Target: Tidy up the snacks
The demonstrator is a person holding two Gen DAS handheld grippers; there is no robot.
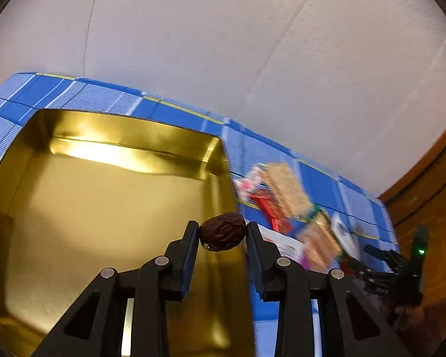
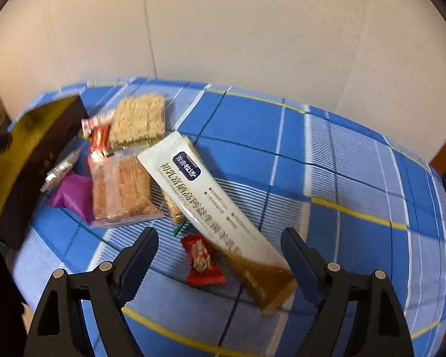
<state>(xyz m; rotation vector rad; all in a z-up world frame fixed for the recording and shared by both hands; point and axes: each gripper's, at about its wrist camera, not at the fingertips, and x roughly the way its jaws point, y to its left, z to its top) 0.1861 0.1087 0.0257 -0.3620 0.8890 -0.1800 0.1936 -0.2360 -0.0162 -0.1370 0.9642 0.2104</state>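
My left gripper (image 1: 222,226) is shut on a dark brown wrinkled dried date (image 1: 223,236) and holds it over the gold inside of an open box (image 1: 104,208). In the right wrist view the same box (image 2: 29,160) stands at the left, dark outside and gold within. My right gripper (image 2: 220,235) hangs open above the snack pile. A long white and gold sachet (image 2: 199,190) and a small red candy (image 2: 202,260) lie under the gap between its fingers, and neither pad presses on them. Two brown crispy bars in clear packs (image 2: 120,190) lie beside the box.
A blue checked cloth (image 2: 342,163) covers the table, whose far edge meets a white wall. A purple wrapper (image 2: 71,196), a silver sachet (image 2: 61,168) and a red wrapper (image 2: 99,139) lie between the box and the bars. Brown wooden furniture (image 1: 431,193) stands at the right.
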